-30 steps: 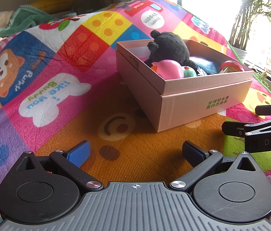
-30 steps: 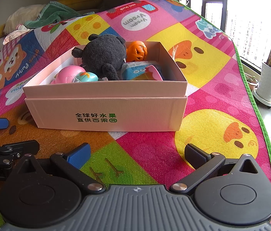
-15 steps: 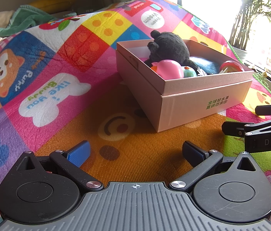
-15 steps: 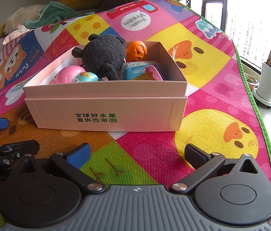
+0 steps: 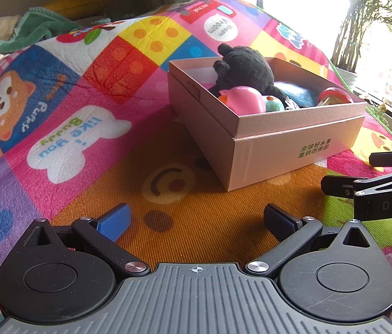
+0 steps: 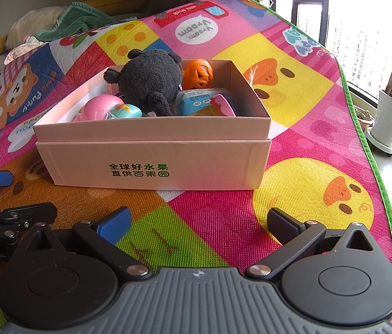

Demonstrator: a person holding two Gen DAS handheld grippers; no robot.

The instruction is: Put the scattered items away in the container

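Seemingly near the end of the tidying, judging by how things lie. Packed into the pink cardboard box (image 6: pixel 151 164), standing on the play mat (image 6: pixel 293 91): a black plush toy (image 6: pixel 151 80) toward the box's far left corner, an orange pumpkin ball (image 6: pixel 198 74) against the far wall just right of the plush, a pink round toy (image 6: pixel 100 108) and a small teal toy (image 6: pixel 125 111) against the near wall on the left, a blue packet (image 6: pixel 198 101) and a pink-rimmed cup (image 6: pixel 221 107) toward the near right. No loose toys visible anywhere on the mat around the box in either wrist view, though the ground behind both cameras stays hidden, so cannot rule out stragglers there. Left gripper (image 5: pixel 196 222) low over the mat in front of the box's near left corner, jaws spread wide, nothing between them. Right gripper (image 6: pixel 200 222) in front of the box's long printed side, jaws likewise spread wide and empty. Both well clear of the box, touching nothing in it. Off the mat beyond the box: a green towel (image 6: pixel 76 22) and a cushion at the far left, a white plant pot (image 6: pixel 390 117) on the floor to the right; not obviously part of the job. Probably little or nothing left to gather, save a last look round for anything out of view.
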